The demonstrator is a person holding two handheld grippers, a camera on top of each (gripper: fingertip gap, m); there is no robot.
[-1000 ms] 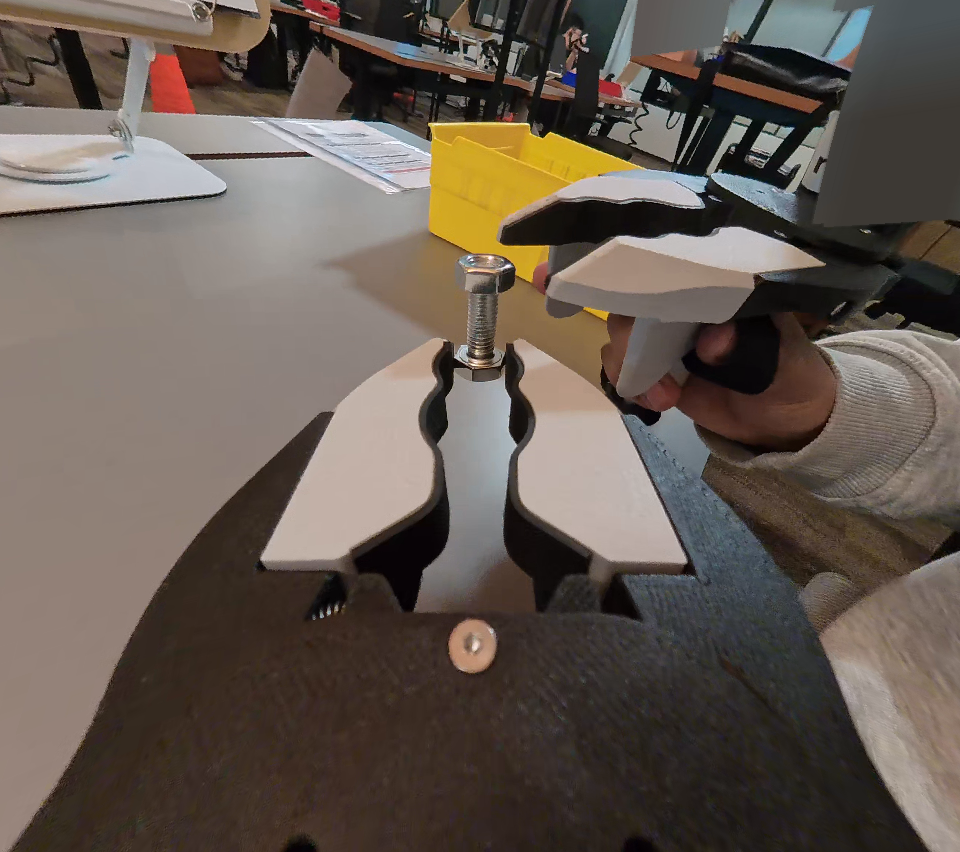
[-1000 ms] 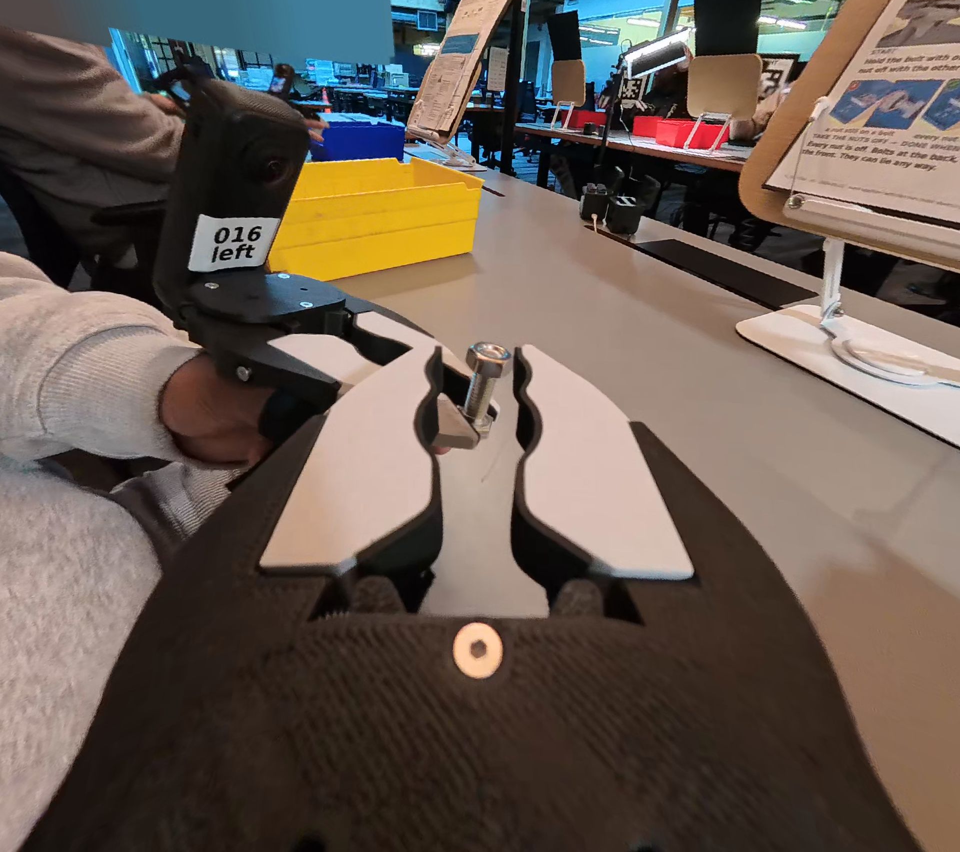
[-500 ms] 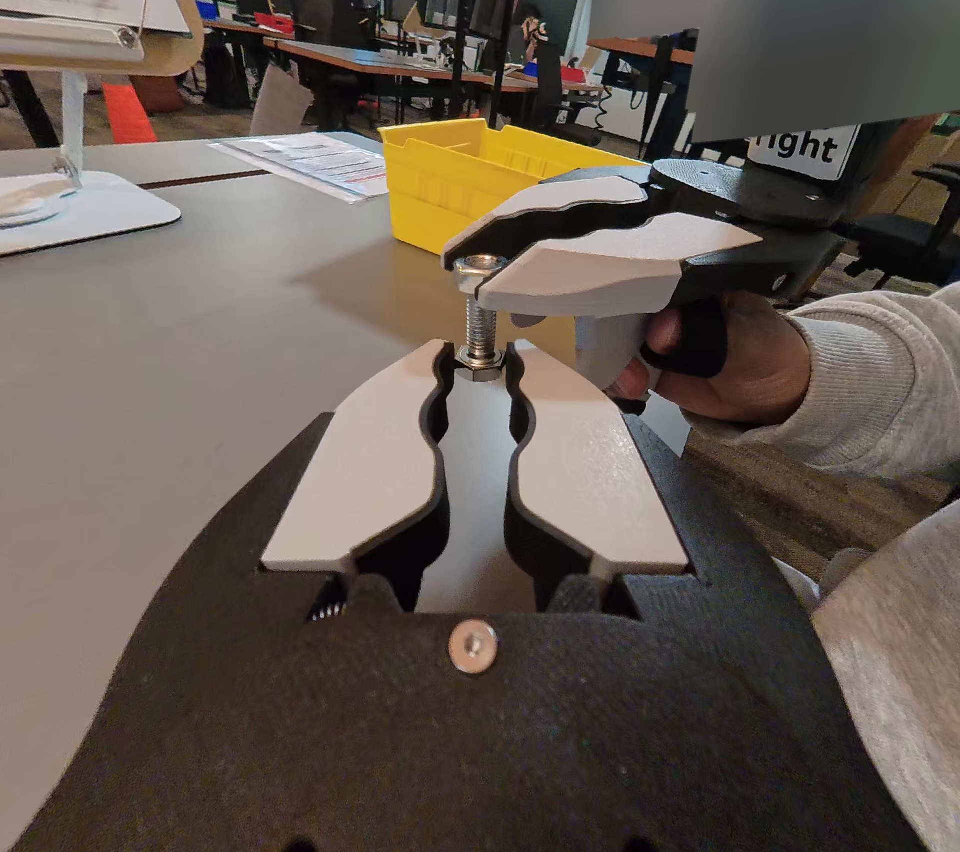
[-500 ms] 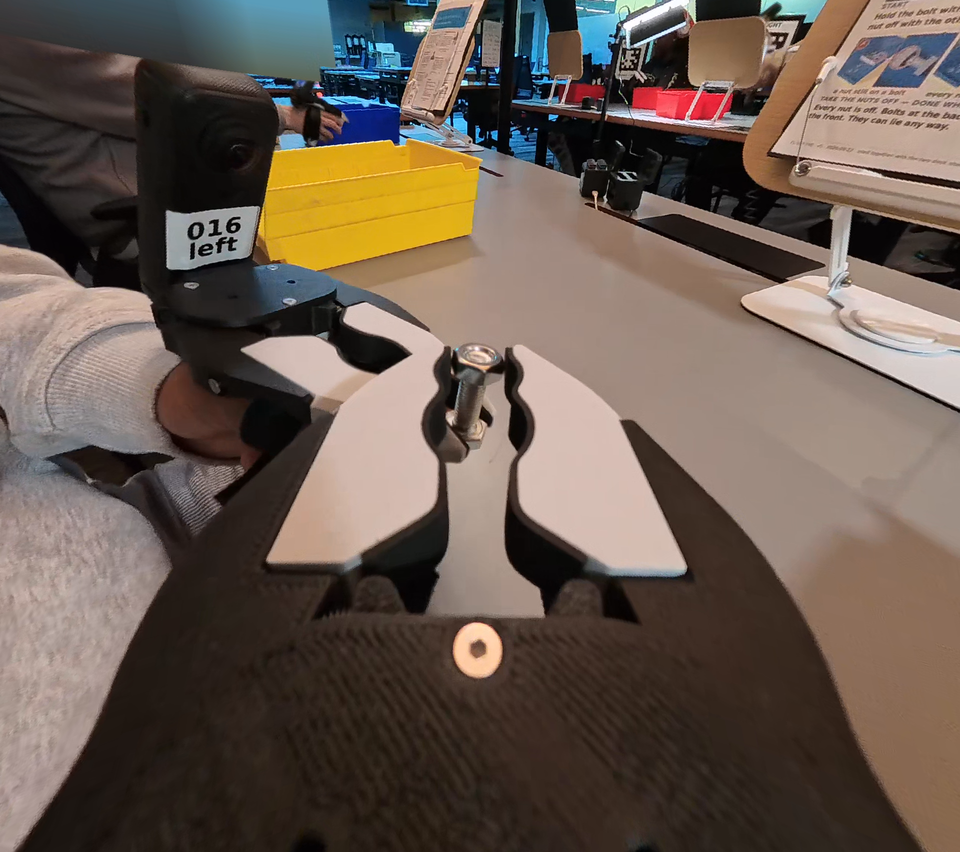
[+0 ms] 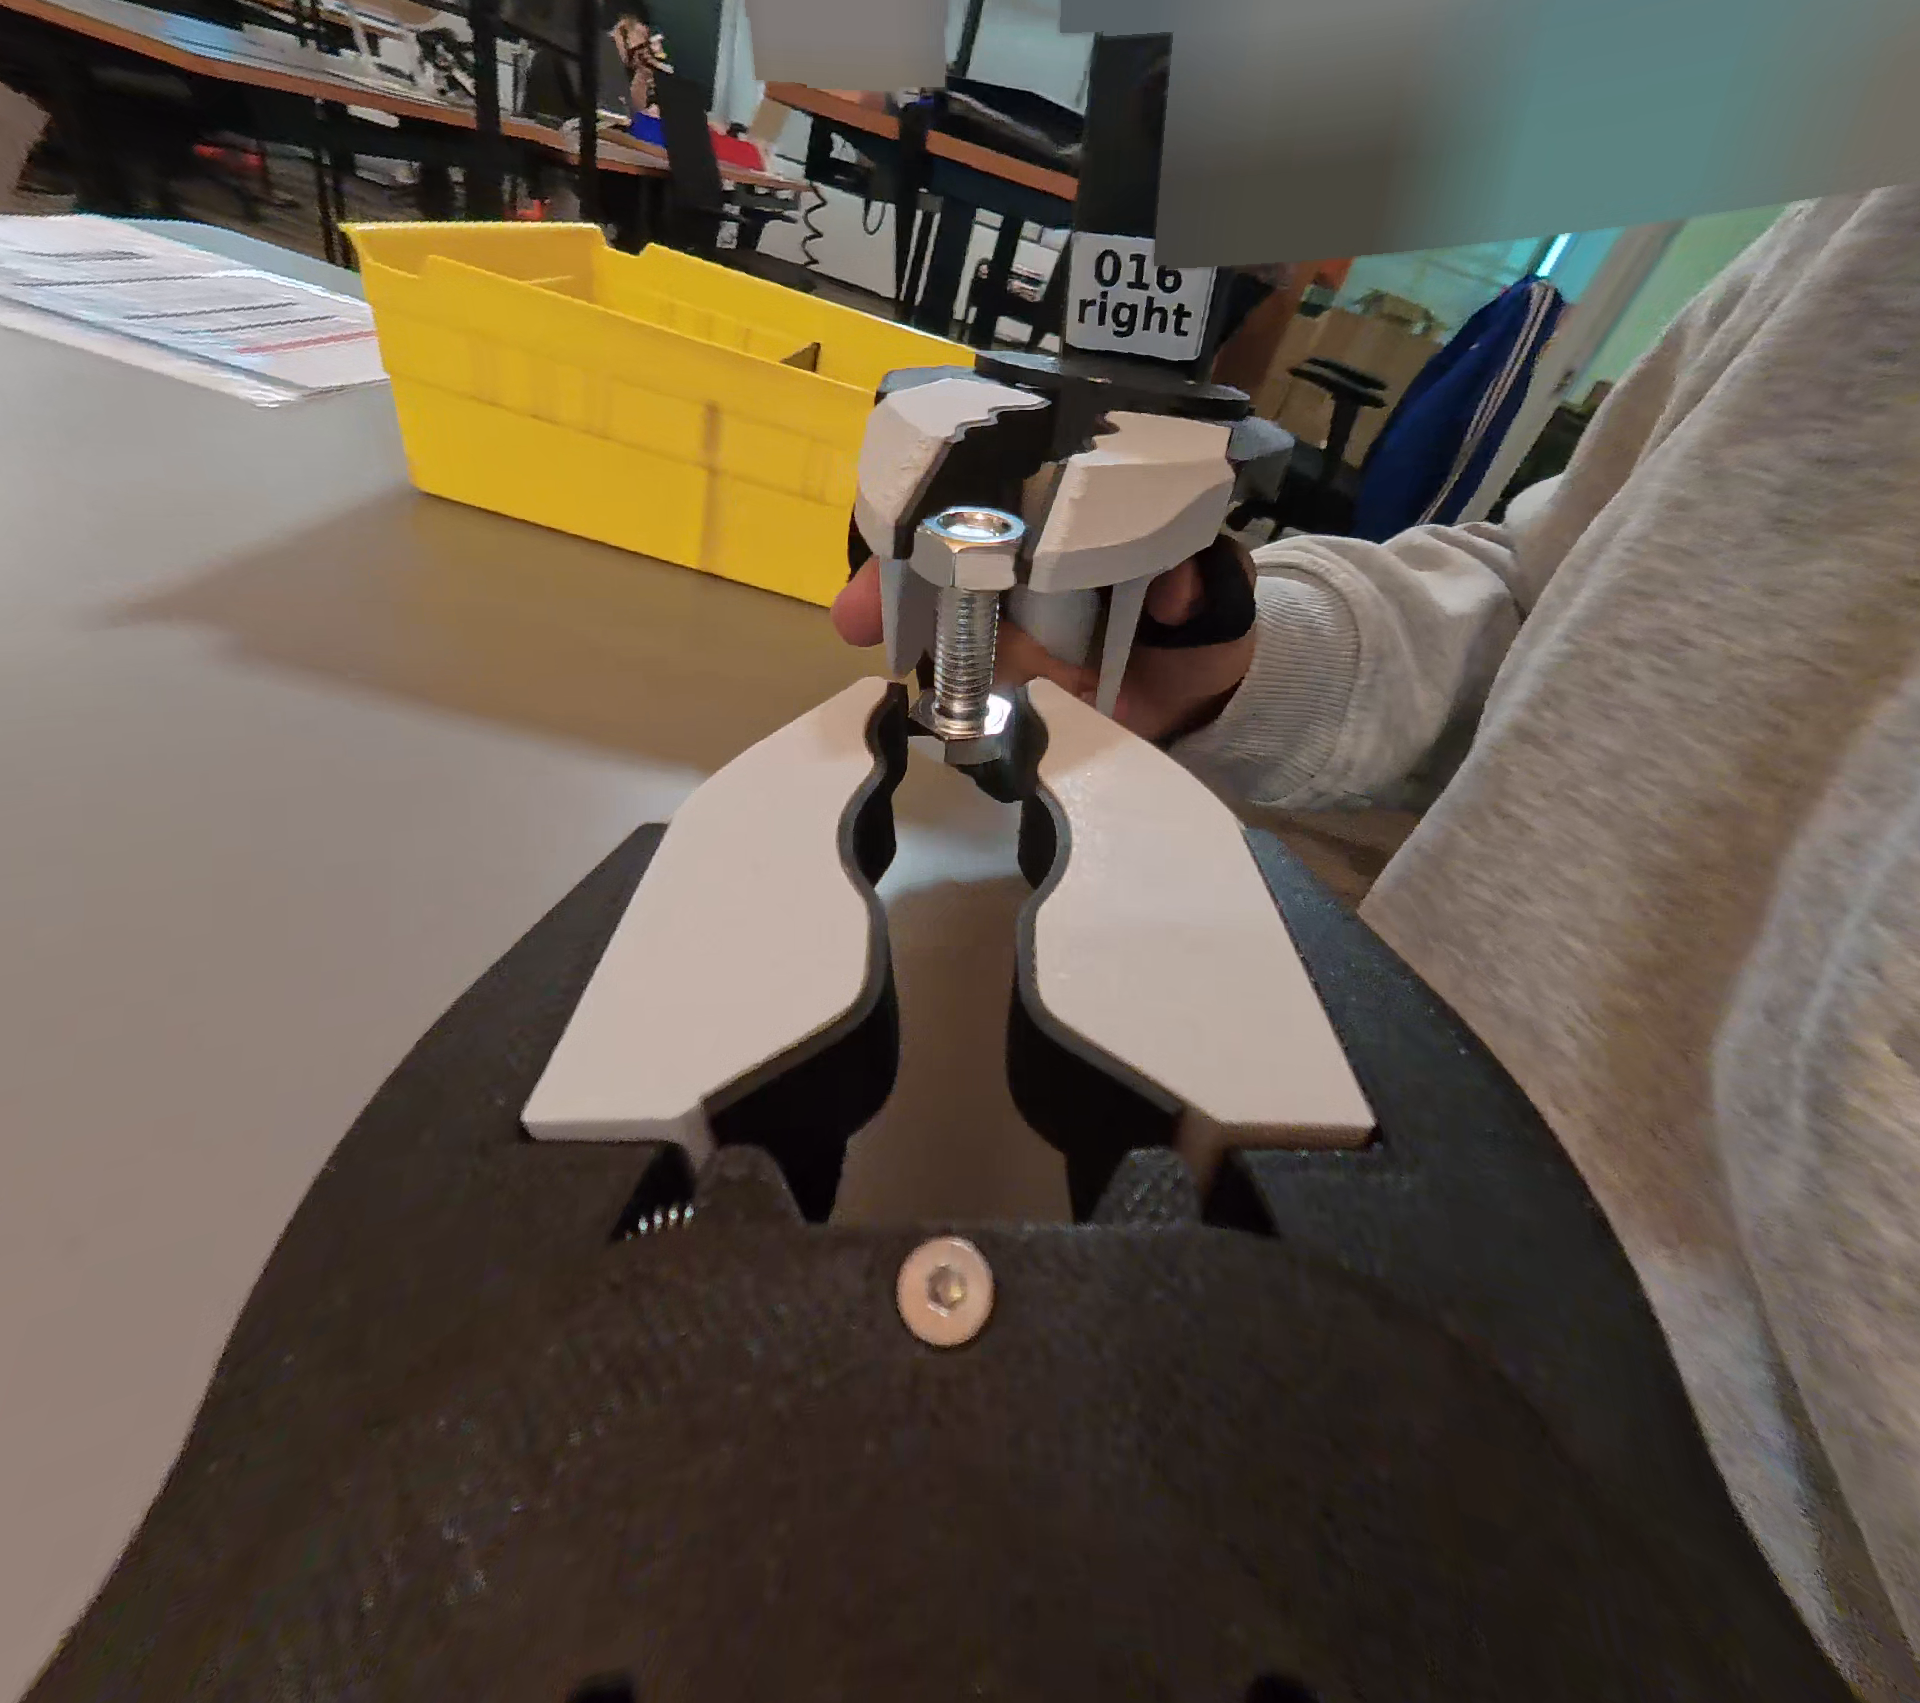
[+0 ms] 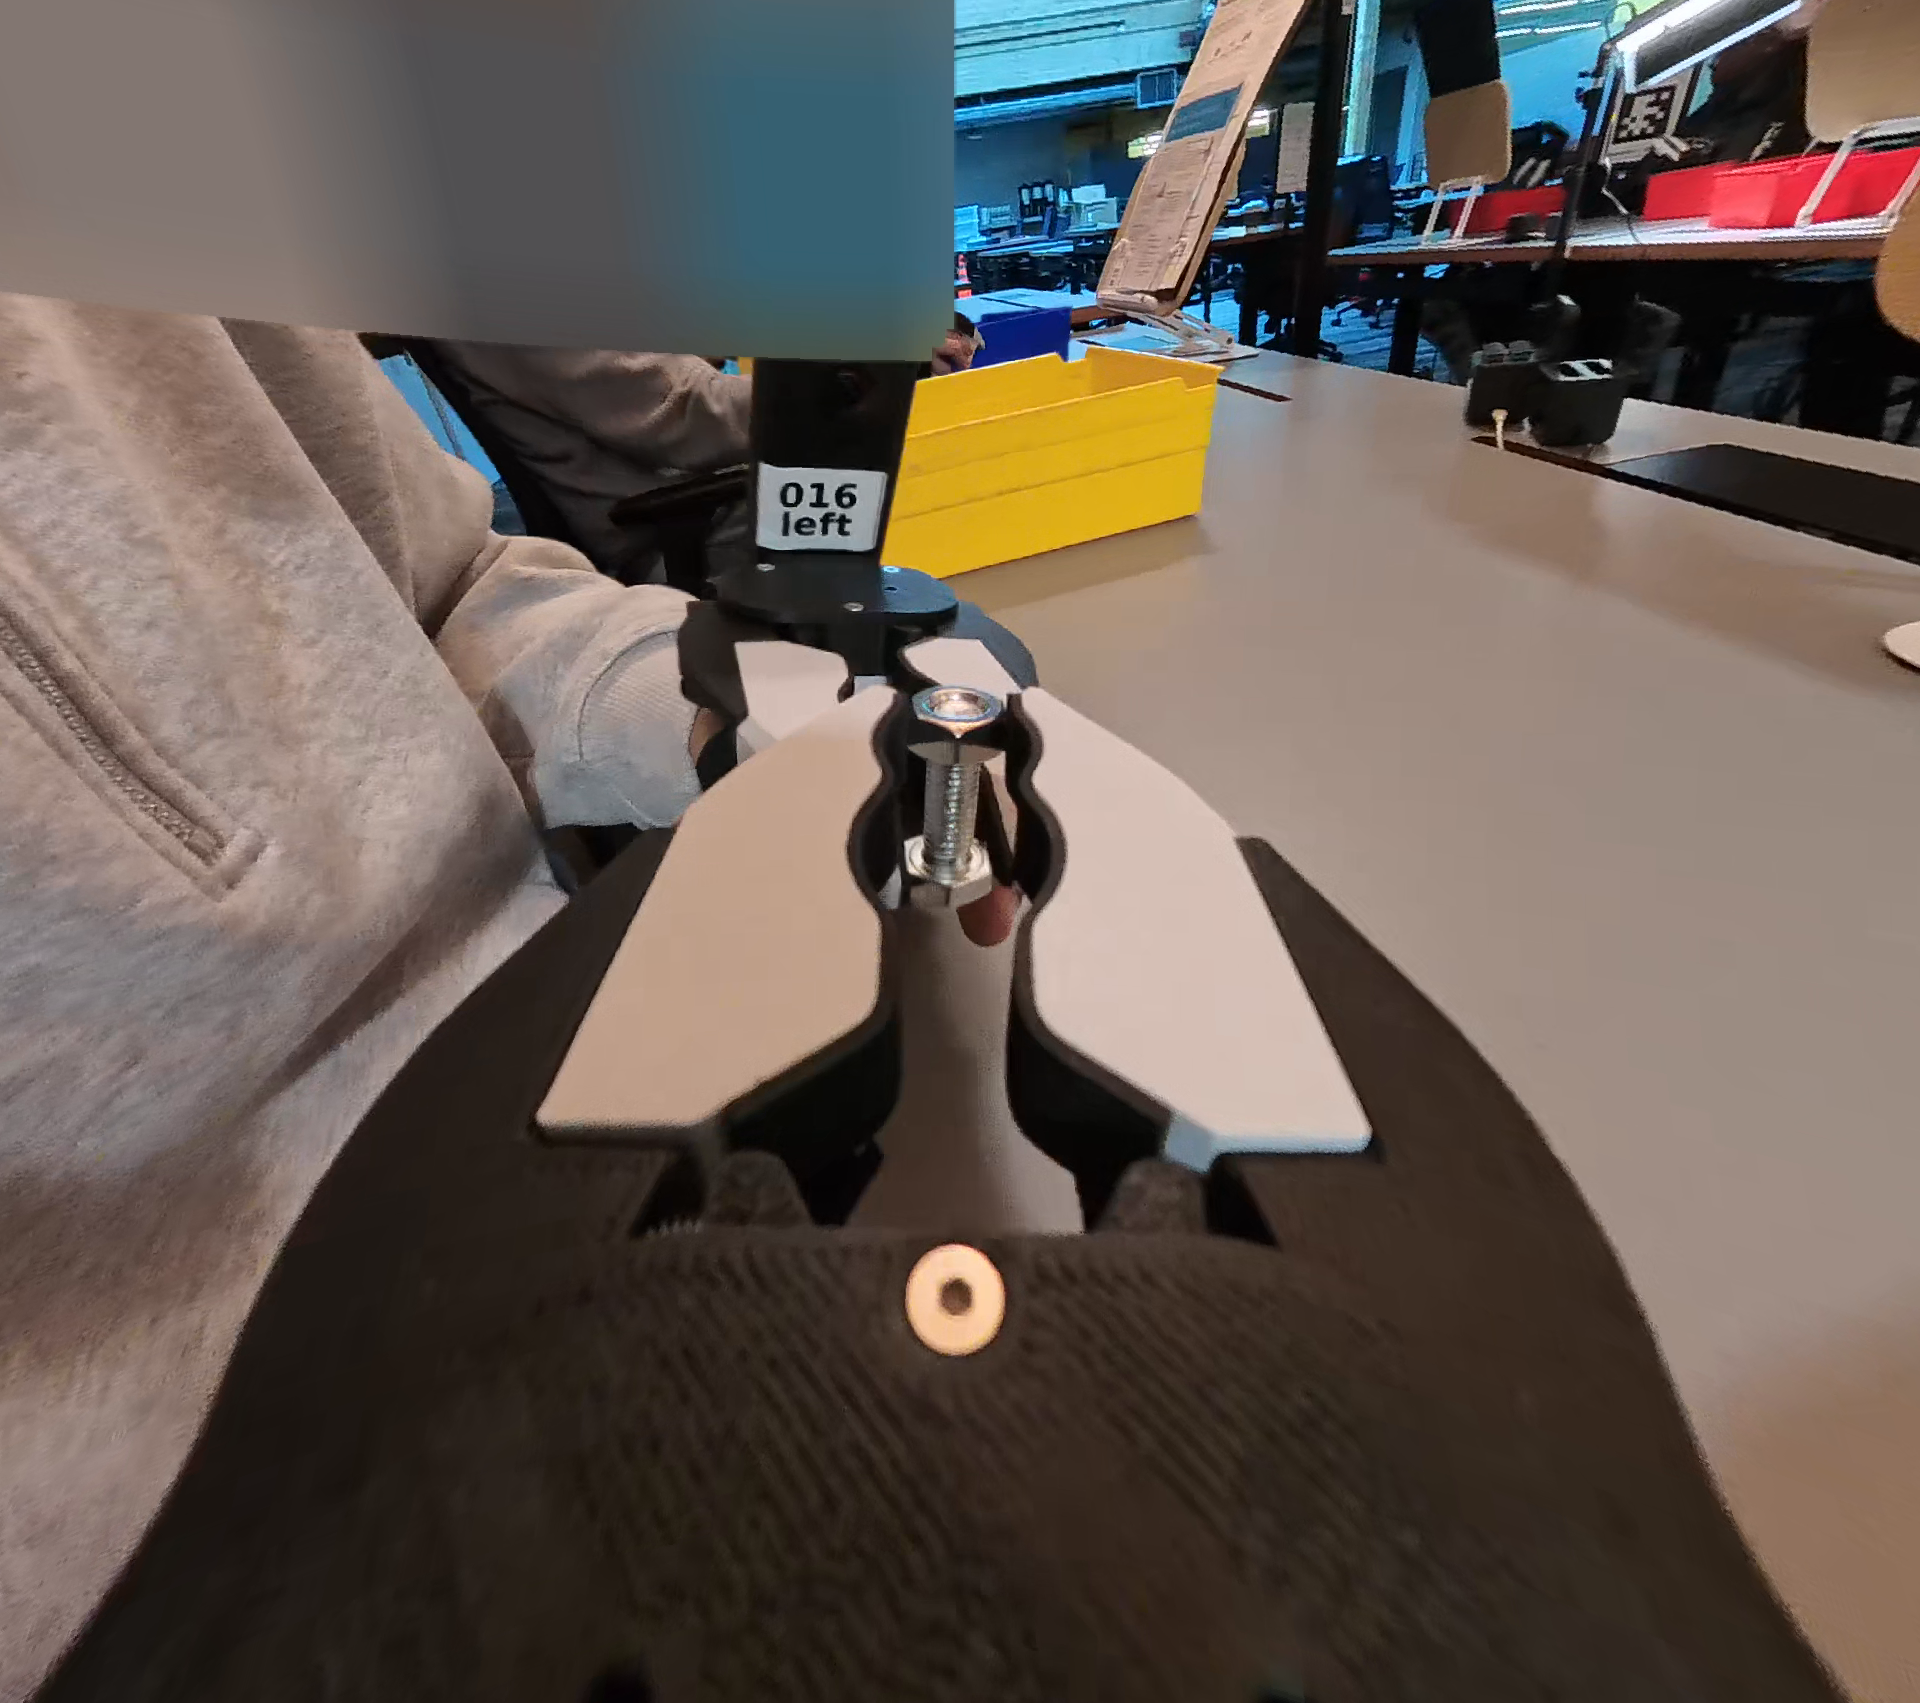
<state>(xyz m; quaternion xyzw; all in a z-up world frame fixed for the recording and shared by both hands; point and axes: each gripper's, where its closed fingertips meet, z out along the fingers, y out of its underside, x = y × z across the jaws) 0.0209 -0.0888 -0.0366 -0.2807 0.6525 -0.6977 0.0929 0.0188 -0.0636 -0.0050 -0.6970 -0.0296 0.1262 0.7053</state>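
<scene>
A silver bolt [image 5: 966, 635] stands upright above the grey table [image 5: 260, 770]. A hex nut [image 5: 971, 718] sits on its lower threads. My left gripper [image 5: 961, 708] is shut on the nut. My right gripper [image 6: 954, 708] faces it and is shut on the bolt's hex head [image 6: 954, 718]. In the right wrist view the nut [image 6: 940, 874] shows below the head, with the left gripper [image 6: 862, 677] behind. In the left wrist view the right gripper [image 5: 982, 510] clamps the head from the far side. A hand holds each gripper.
A yellow bin [image 5: 623, 427] stands on the table behind the grippers and also shows in the right wrist view [image 6: 1049, 458]. A printed sheet [image 5: 156, 303] lies at the far left. Black holders [image 6: 1548, 396] and a black mat [image 6: 1766, 490] lie far right. The person's grey sweater [image 5: 1662, 822] is close.
My right gripper moved from beside the bolt onto its head and shut on it. Both grippers swung round to face each other. My left gripper kept its hold on the nut.
</scene>
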